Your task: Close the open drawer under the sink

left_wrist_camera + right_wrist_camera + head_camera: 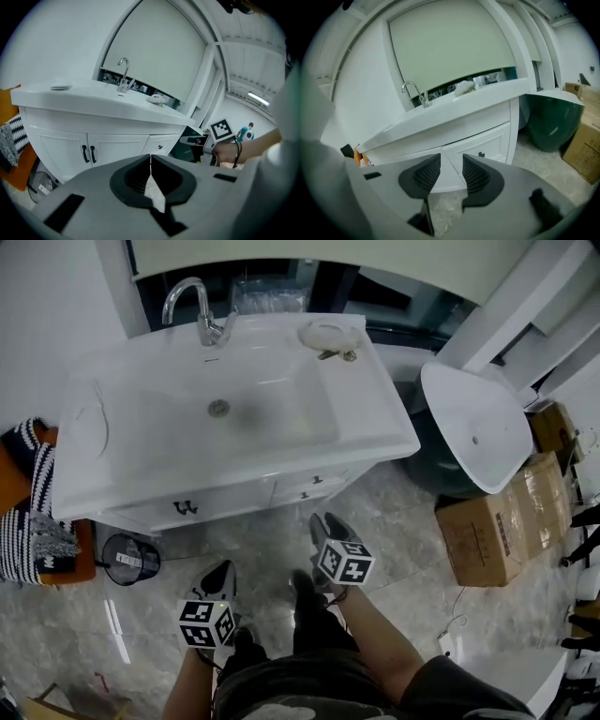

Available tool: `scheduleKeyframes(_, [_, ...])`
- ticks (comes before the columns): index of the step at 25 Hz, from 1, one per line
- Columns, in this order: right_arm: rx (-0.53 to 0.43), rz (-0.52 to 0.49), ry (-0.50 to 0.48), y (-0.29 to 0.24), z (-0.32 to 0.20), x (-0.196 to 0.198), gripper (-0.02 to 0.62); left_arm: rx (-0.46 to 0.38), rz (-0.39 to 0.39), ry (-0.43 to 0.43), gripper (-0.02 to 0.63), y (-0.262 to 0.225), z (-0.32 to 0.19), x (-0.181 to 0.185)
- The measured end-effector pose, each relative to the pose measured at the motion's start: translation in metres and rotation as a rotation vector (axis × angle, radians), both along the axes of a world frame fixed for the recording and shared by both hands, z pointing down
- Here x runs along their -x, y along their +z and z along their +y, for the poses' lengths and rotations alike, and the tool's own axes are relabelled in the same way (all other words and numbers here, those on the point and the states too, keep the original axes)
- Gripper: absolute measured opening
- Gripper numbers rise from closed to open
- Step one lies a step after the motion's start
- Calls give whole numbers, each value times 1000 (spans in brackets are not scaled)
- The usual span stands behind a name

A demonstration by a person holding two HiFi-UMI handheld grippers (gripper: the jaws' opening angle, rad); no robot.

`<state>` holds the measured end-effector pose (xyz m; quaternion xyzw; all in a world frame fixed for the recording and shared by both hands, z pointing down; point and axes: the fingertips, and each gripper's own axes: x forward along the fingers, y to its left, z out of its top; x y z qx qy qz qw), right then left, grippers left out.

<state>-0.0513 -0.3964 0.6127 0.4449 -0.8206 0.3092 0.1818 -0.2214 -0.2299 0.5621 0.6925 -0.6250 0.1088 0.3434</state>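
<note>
Drawer [323, 486] — mostly hidden under sink [380, 442] rim

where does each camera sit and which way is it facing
Head view: on the head, steeply down on the sink cabinet; shows left tongs, right tongs, forearms.
Left gripper view: on the left tongs, facing the cabinet front; shows shut jaws, the right hand.
Right gripper view: on the right tongs, facing the drawer; shows open, empty jaws.
Shared: the faucet, in all three.

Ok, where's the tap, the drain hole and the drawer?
tap [214, 332], head view, on its base.
drain hole [218, 408], head view, on its middle.
drawer [487, 140], right gripper view, on its front panel.
</note>
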Motion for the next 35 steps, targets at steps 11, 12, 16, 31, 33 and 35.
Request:
scheduleKeyframes(11, [-97,-49,99,-89,144,2,60,-151,-10,144,15,-74,96,24])
scheduleKeyframes(12, [-98,-60,111,-95,156,-1,54,-155,-13,164,15,-77,101,22])
scheduleKeyframes(16, [-88,-66,145,-109,196,-19,44,-155,-2,210,15,-84,116,9])
scheduleKeyframes(31, [-145,-64,103,-135,284,-76,41,-182,-20,280,15,-102,185,-68])
scheduleKeyframes(33, [-148,-78,96,-139,303,-85,41,-188,-33,282,15,-106,203,-81])
scheduleKeyframes(35, [-153,-91,86,-143,323,-95,41,-196,-47,283,15,-111,221,-95])
